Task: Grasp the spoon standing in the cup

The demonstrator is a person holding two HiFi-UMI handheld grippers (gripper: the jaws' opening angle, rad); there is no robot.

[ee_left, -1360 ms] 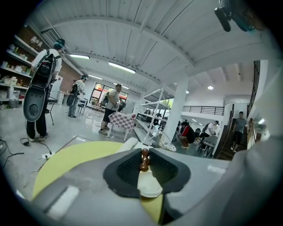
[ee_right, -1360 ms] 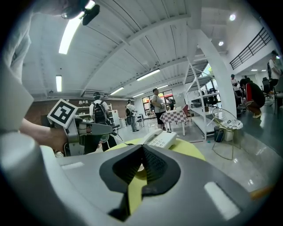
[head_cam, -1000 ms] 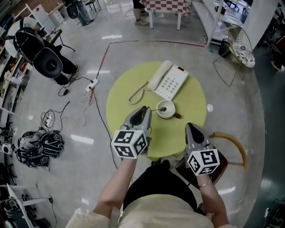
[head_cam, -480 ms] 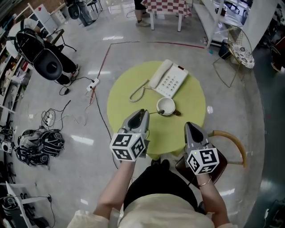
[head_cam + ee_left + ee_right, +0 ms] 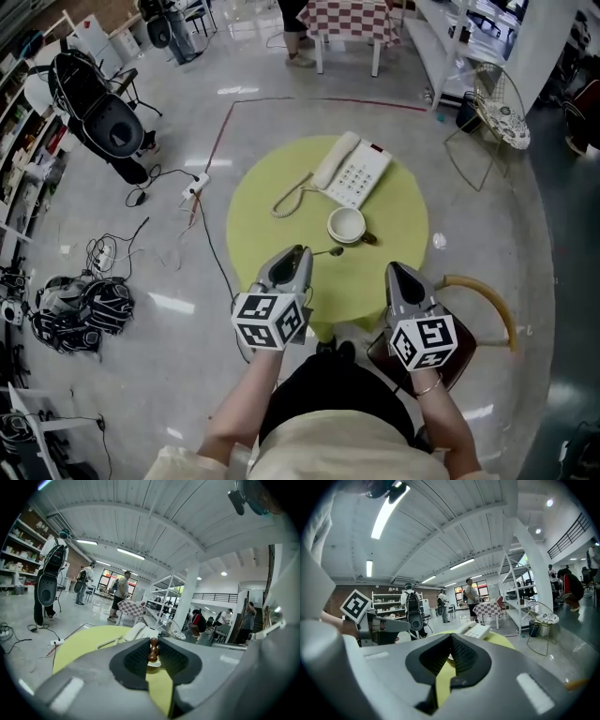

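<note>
A white cup (image 5: 346,225) stands on the round yellow-green table (image 5: 272,192), in front of a white telephone (image 5: 354,172). The metal spoon (image 5: 328,251) is out of the cup and lies nearly level just above the table, its bowl pointing toward the cup. My left gripper (image 5: 302,254) is shut on its handle end. In the left gripper view a thin brownish piece of the spoon (image 5: 153,649) shows between the left gripper's (image 5: 153,654) pads. My right gripper (image 5: 399,270) hovers at the table's near right edge, shut and empty, its own view showing the right gripper's (image 5: 451,640) pads meeting.
A small brown object (image 5: 369,239) lies beside the cup. A brown chair (image 5: 473,292) stands by my right arm. Cables and bags (image 5: 84,309) lie on the floor at left, a power strip (image 5: 195,178) near the table, and a wire chair (image 5: 502,111) at far right.
The spoon stood in the cup a second ago. My left gripper has drawn back toward me with it, and the spoon is now outside the cup. The right gripper has barely moved.
</note>
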